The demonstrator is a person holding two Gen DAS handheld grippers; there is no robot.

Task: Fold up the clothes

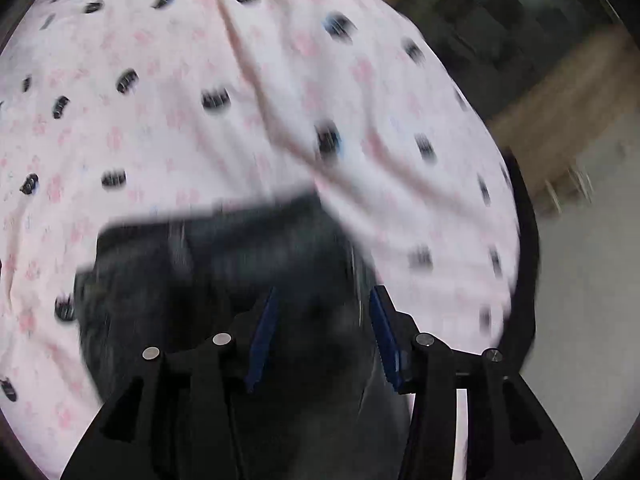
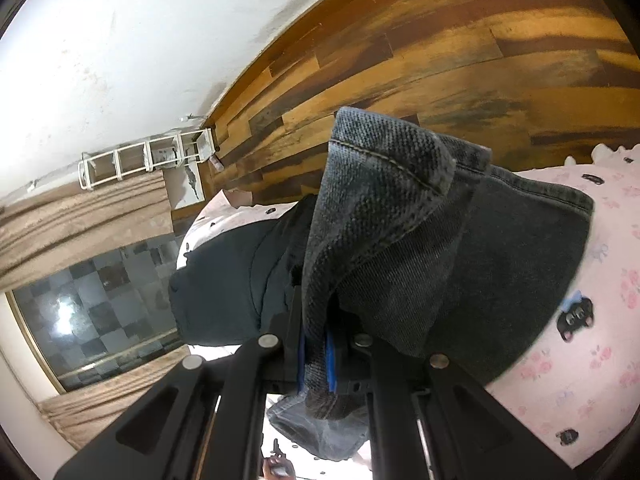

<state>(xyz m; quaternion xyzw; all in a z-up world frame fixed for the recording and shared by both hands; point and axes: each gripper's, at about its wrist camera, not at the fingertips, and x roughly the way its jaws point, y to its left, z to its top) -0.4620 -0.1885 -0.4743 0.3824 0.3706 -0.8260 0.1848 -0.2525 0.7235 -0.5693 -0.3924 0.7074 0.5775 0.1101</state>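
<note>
A dark grey denim garment (image 2: pixel 380 220) lies on a pink bedsheet (image 2: pixel 580 360) printed with flowers and small black figures. My right gripper (image 2: pixel 316 356) is shut on a stitched edge of the denim, and the cloth rises from its blue pads and drapes over to the right. In the blurred left wrist view, my left gripper (image 1: pixel 322 336) stands open, its blue pads wide apart over the same denim garment (image 1: pixel 224 256). The pink sheet (image 1: pixel 160 100) fills the view beyond it.
A wooden plank floor (image 2: pixel 440 40) runs past the bed to a white wall (image 2: pixel 120 40). A white wire rack (image 2: pixel 148 158) stands at the wall, beside a glass door (image 2: pixel 100 300) with a wooden frame. A smoother dark cloth (image 2: pixel 224 280) lies left of the lifted denim.
</note>
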